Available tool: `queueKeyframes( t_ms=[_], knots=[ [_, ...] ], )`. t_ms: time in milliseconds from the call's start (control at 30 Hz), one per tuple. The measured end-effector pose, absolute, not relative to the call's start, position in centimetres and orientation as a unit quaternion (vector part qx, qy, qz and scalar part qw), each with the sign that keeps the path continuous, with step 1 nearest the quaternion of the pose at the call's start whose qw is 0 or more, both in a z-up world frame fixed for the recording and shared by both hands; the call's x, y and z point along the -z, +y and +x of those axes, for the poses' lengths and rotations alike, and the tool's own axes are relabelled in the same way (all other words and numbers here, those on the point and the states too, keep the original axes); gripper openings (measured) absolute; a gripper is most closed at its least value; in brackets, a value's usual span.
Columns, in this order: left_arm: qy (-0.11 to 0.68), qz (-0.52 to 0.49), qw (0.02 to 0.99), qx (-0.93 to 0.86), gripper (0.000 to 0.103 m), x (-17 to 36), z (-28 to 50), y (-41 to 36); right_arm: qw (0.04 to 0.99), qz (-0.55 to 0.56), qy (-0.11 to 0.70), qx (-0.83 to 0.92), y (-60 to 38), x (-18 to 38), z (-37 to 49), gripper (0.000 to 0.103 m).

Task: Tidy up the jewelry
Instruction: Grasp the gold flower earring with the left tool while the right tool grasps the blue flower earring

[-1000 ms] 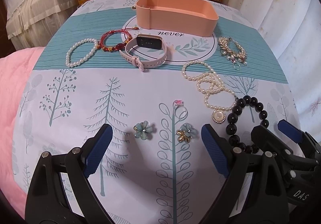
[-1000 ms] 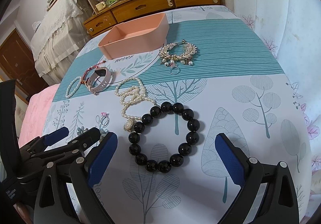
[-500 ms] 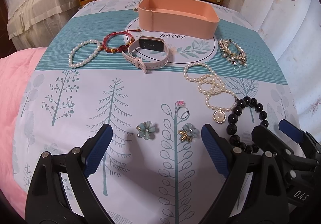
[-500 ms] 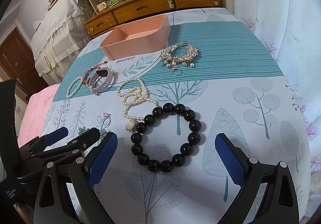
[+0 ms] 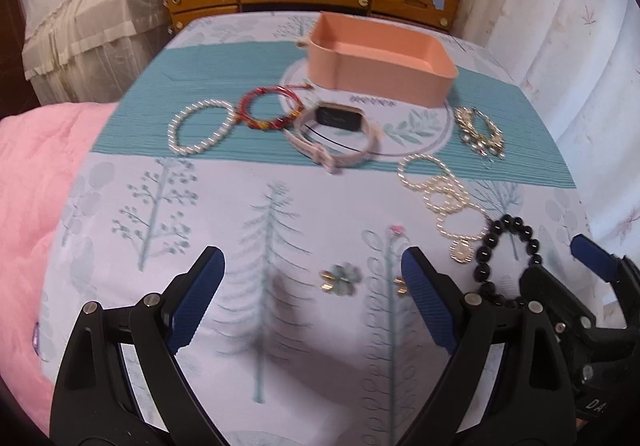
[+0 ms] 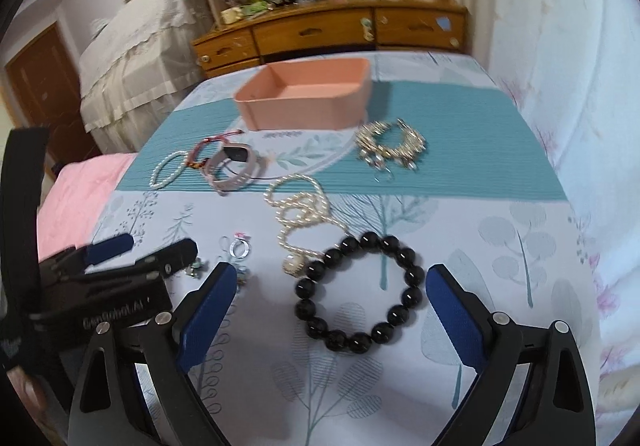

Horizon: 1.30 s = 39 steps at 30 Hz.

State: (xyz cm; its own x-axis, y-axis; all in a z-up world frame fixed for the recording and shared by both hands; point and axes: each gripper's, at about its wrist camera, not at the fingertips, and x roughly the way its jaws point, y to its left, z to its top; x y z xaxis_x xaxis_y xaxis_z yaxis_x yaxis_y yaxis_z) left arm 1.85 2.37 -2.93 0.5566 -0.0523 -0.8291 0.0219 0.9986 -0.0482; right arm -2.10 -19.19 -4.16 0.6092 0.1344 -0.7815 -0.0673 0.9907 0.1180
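Pink tray [image 5: 384, 62] empty; every piece lies on the bed. Both grippers [image 5: 312, 286] [image 6: 328, 298] wide open, holding nothing. Sorting unstarted.

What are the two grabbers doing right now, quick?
Left gripper: open, holding nothing.
Right gripper: open, holding nothing, with the black bead bracelet on the bed between its fingers.
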Motion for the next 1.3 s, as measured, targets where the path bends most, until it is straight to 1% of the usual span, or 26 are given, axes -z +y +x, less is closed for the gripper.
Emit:
queueKeyframes(
  t_ms=[67, 133, 233, 333, 400, 467, 533, 633, 767, 800, 833, 933, 1067, 1100, 1133, 1200, 1267, 1300],
  knots=[
    [0.469, -0.008, 0.883, 0.02, 0.089, 2.8, 1.9, 3.0, 0.896, 0.024, 0.439, -0.065, -18.3, 4.0, -2.1, 0.094],
    [0.472, -0.004, 0.881, 0.02, 0.089, 2.9, 1.9, 3.6, 0.891, 0.013, 0.447, -0.077, -17.6, 4.0, -1.9, 0.085],
    [0.48, -0.001, 0.877, 0.027, 0.089, 3.2, 1.9, 4.2, 0.881, 0.003, 0.463, -0.094, -16.8, 4.5, -1.6, 0.078],
    [0.491, 0.007, 0.87, 0.047, 0.085, 3.7, 1.7, 4.2, 0.874, -0.008, 0.473, -0.11, -15.9, 5.1, -1.4, 0.077],
    [0.498, 0.018, 0.865, 0.061, 0.081, 4.1, 1.6, 3.8, 0.871, -0.024, 0.476, -0.118, -15.2, 5.5, -1.2, 0.077],
    [0.502, 0.031, 0.861, 0.069, 0.075, 4.6, 1.4, 3.4, 0.866, -0.029, 0.482, -0.132, -14.6, 6.1, -1.0, 0.073],
    [0.507, 0.034, 0.858, 0.077, 0.074, 4.9, 1.2, 3.3, 0.859, -0.033, 0.49, -0.147, -14.1, 6.7, -0.7, 0.071],
    [0.514, 0.025, 0.853, 0.08, 0.07, 5.4, 1.3, 3.8, 0.852, -0.04, 0.496, -0.164, -13.4, 7.4, -0.4, 0.068],
    [0.528, 0.002, 0.846, 0.079, 0.063, 6.0, 1.8, 4.8, 0.856, -0.068, 0.484, -0.169, -12.2, 7.7, -0.1, 0.068],
    [0.531, -0.004, 0.844, 0.08, 0.062, 6.0, 1.9, 5.1, 0.856, -0.073, 0.481, -0.173, -11.9, 7.7, 0.0, 0.065],
    [0.532, -0.009, 0.843, 0.081, 0.062, 6.1, 1.9, 5.4, 0.854, -0.077, 0.482, -0.18, -11.6, 7.8, 0.2, 0.059],
    [0.532, -0.018, 0.843, 0.082, 0.062, 5.9, 2.0, 6.0, 0.842, -0.085, 0.497, -0.194, -10.6, 8.7, 0.8, 0.049],
    [0.532, -0.024, 0.842, 0.084, 0.062, 5.8, 2.0, 6.2, 0.845, -0.104, 0.487, -0.194, -9.6, 9.2, 1.1, 0.043],
    [0.533, -0.027, 0.841, 0.088, 0.062, 5.8, 2.0, 6.2, 0.846, -0.102, 0.486, -0.194, -9.5, 9.2, 1.2, 0.038],
    [0.534, -0.029, 0.84, 0.092, 0.062, 5.8, 2.1, 6.2, 0.847, -0.104, 0.484, -0.192, -9.4, 9.2, 1.3, 0.03],
    [0.536, -0.032, 0.838, 0.099, 0.062, 5.8, 2.1, 5.9, 0.849, -0.104, 0.483, -0.187, -9.5, 9.3, 1.5, 0.02],
    [0.537, -0.03, 0.836, 0.107, 0.062, 5.9, 2.1, 5.4, 0.849, -0.097, 0.484, -0.189, -9.9, 9.3, 1.6, 0.02],
    [0.538, -0.031, 0.835, 0.111, 0.062, 5.9, 2.1, 5.2, 0.849, -0.093, 0.484, -0.19, -10.1, 9.2, 1.6, 0.018]
  ],
)
